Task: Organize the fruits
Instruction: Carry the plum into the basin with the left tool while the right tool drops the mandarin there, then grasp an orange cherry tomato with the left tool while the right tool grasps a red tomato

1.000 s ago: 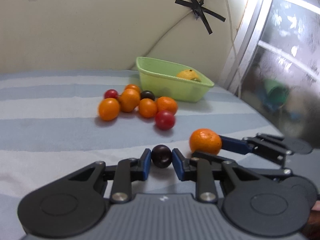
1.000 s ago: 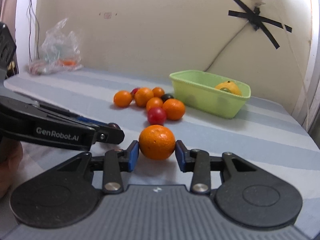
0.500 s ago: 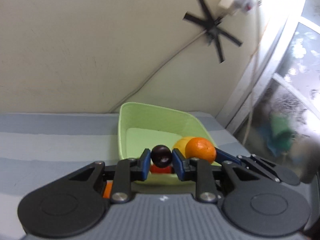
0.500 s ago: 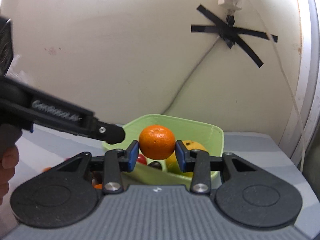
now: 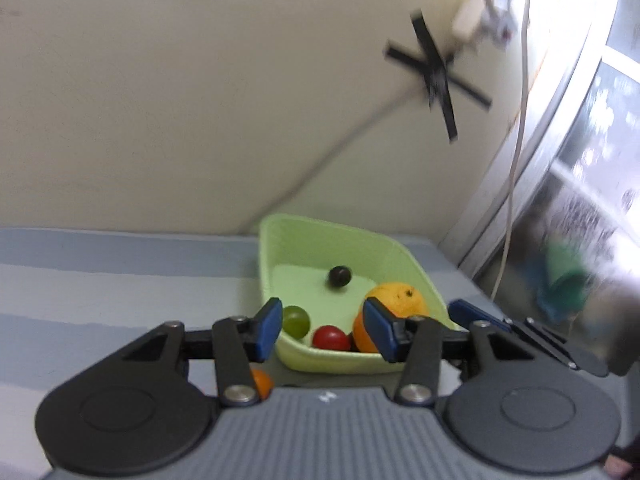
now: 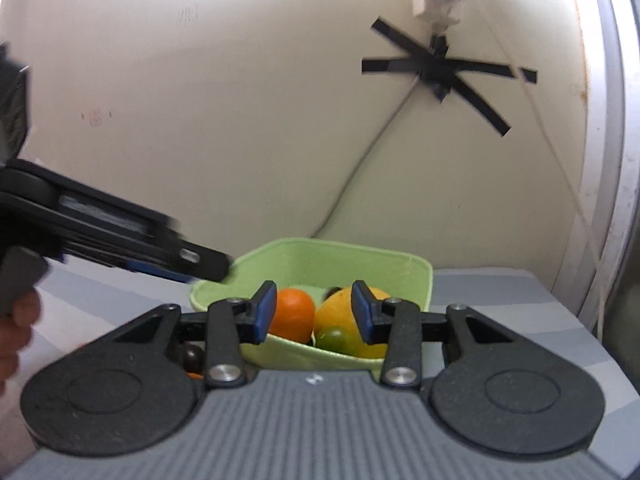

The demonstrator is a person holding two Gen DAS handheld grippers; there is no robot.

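The green bin point(image 5: 320, 226) stands against the wall, right below both grippers. My left gripper point(image 5: 322, 330) hangs over its near rim with jaws opening and nothing between the pads. The dark plum point(image 5: 339, 277) lies loose on the bin floor. Around it lie a green fruit point(image 5: 296, 321), a red tomato point(image 5: 329, 338) and a big yellow citrus point(image 5: 396, 300). My right gripper point(image 6: 314, 312) is open over the bin point(image 6: 340, 246). The orange point(image 6: 292, 314) lies in the bin beyond its left pad, clear of the right pad, beside the yellow citrus point(image 6: 340, 312).
A striped blue cloth point(image 5: 120, 280) covers the table. An orange fruit point(image 5: 262, 384) and a dark fruit point(image 6: 192, 356) lie on it near the bin. The left gripper's finger point(image 6: 200, 258) crosses the bin's left rim. The wall with a taped cable point(image 6: 440, 72) is close behind, and a window frame point(image 5: 520, 200) is at the right.
Both grippers rose from the cloth with their fruit and came over the bin. The left jaws opened and the dark plum dropped in. The orange left the right pads and lies in the bin.
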